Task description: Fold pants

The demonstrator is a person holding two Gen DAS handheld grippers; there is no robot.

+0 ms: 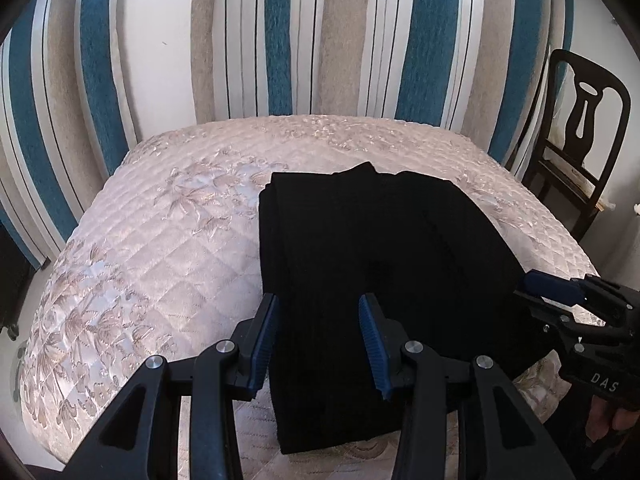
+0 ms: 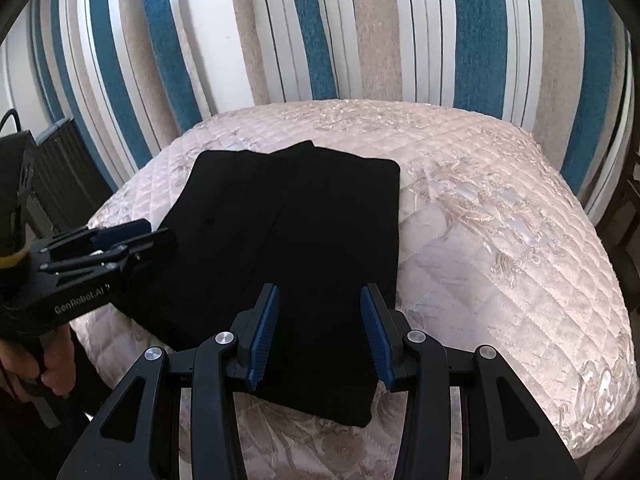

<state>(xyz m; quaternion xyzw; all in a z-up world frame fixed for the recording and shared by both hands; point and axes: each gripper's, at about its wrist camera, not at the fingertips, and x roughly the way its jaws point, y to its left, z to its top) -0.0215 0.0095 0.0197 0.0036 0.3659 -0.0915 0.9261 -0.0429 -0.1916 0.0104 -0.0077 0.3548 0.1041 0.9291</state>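
Striped curtains [image 1: 280,40] hang behind a quilted bed [image 1: 140,240], dark chair [image 1: 580,128] beside.

two black handheld grippers
left gripper [image 1: 318,308] and right gripper [image 2: 320,300]: blue ribbed pads, silver screws, white lettering.

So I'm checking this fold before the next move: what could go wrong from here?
1. Both the left gripper and right gripper stand open above the black pants; closing now might pinch only the top layer, so the fold comes apart.
2. The quilted satin bedspread looks slick, so the pants may slide when dragged.
3. The far edge is already uneven; another fold may worsen it.
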